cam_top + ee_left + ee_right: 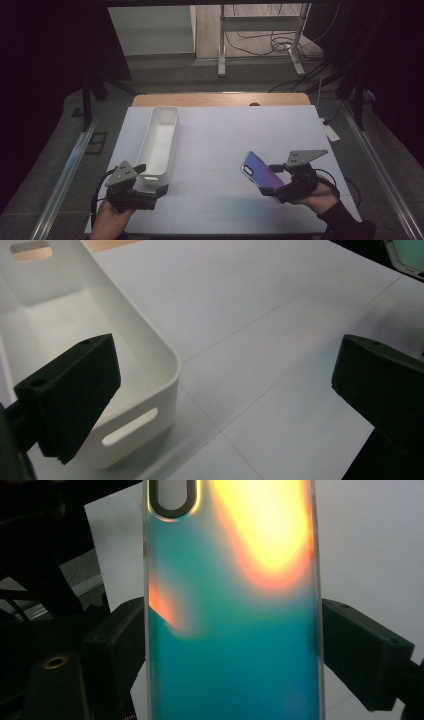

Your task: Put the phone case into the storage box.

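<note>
Holding the phone case (232,610) clamped across its width in my right gripper (280,186), lifted clear of the table (225,145). My left gripper (150,181) is gaping empty beside the white bin's (159,145) near end. Pickup done; placing into the bin, apparently, is remaining.

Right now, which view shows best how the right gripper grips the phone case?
The right gripper view: the iridescent phone case stands between both jaws, which clamp its long edges. The high view shows it small and tilted in the right gripper.
</note>
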### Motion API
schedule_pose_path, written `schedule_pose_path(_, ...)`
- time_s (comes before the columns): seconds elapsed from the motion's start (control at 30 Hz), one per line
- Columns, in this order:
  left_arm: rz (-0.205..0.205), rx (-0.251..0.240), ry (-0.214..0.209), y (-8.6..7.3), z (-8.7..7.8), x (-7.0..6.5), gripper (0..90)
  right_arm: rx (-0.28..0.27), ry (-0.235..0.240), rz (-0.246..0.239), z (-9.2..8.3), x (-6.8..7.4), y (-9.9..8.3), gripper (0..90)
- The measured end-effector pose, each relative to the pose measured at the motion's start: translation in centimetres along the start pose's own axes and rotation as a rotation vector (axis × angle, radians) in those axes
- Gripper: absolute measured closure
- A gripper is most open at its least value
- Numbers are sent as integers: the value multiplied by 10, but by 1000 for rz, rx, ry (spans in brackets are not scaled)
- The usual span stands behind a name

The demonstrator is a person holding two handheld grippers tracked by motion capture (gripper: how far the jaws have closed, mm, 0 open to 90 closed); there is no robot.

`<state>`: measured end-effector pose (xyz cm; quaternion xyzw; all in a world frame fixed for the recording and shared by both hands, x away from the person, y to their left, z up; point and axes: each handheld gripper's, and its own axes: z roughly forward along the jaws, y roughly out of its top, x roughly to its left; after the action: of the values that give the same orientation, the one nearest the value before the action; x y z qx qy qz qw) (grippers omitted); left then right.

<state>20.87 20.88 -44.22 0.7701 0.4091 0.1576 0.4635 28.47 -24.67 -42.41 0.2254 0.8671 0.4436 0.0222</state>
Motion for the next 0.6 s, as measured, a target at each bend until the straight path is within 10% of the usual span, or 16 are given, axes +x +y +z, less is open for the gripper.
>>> schedule_pose_path(0.6,48,-40,-68,20,20,-2,2,-60,67,-14,5,5,13,165)
